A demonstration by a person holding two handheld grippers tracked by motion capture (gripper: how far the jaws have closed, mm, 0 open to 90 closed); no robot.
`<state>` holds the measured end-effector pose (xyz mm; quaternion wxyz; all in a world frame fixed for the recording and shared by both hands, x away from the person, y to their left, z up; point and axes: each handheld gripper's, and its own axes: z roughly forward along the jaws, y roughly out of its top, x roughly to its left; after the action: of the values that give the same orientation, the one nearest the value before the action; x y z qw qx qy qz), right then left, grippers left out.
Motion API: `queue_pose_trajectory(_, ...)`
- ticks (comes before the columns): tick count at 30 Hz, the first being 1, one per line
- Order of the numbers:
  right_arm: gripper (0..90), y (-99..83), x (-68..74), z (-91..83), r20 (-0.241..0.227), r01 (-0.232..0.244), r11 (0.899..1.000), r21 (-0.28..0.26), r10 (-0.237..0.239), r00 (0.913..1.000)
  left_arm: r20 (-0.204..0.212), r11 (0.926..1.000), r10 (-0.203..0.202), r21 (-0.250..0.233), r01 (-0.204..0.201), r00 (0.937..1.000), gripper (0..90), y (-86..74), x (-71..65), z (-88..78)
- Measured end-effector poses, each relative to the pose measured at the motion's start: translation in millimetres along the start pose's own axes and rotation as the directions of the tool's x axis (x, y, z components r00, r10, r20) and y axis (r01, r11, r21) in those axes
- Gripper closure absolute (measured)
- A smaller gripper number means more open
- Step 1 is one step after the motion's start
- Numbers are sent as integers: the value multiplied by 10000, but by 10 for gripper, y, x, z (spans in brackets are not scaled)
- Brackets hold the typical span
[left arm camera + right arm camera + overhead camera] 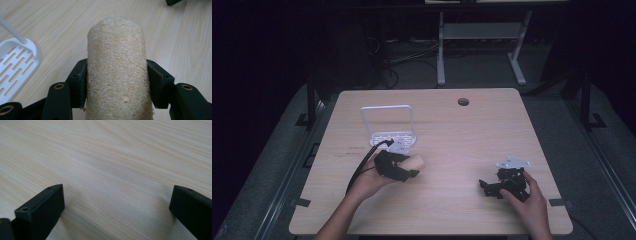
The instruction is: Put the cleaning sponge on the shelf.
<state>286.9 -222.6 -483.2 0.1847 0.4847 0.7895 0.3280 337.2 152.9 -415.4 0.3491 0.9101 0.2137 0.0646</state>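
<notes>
You are gripping a loofah sponge (117, 72) with your left gripper (404, 167), its two black jaws pressing in on the sponge's flanks from either side. In the left gripper view the pale, fibrous roll is standing out lengthwise past the pads, and its rounded far end is pointing across the bare wood. From the high view the loofah sponge (414, 162) is sitting left of the bench's (472, 135) middle, closer to the near edge than to the far one, and whether it is resting on the wood or hanging just above it I cannot tell.

Just beyond your left gripper, toward the far edge, a white slotted rack (393, 139) with an upright wire frame is standing on the bench. Its corner (18, 67) is lying just beside the sponge on the left of the left gripper view, apart from it.

Your right gripper (486, 187) is resting near the right near corner of the bench, well apart from the sponge. Your right hand (527, 202) is wrapping its body. In the right gripper view its jaws are standing wide, with bare wood grain between them.
</notes>
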Motion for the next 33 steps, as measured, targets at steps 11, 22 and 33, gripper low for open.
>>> queue_pose_trajectory(11,0,0,0,0,0,4,10000,-2,-4,10000,-282,10000,-87,33,88,9996,416,31,156,-8)
queue_pose_trajectory(22,0,0,0,0,-11,3,10000,-1,-3,10000,-610,9996,-276,55,280,9978,416,32,321,-5)
queue_pose_trajectory(33,0,0,0,0,-13,3,10000,0,-3,10000,-954,9990,-435,28,440,9945,417,12,436,-46)
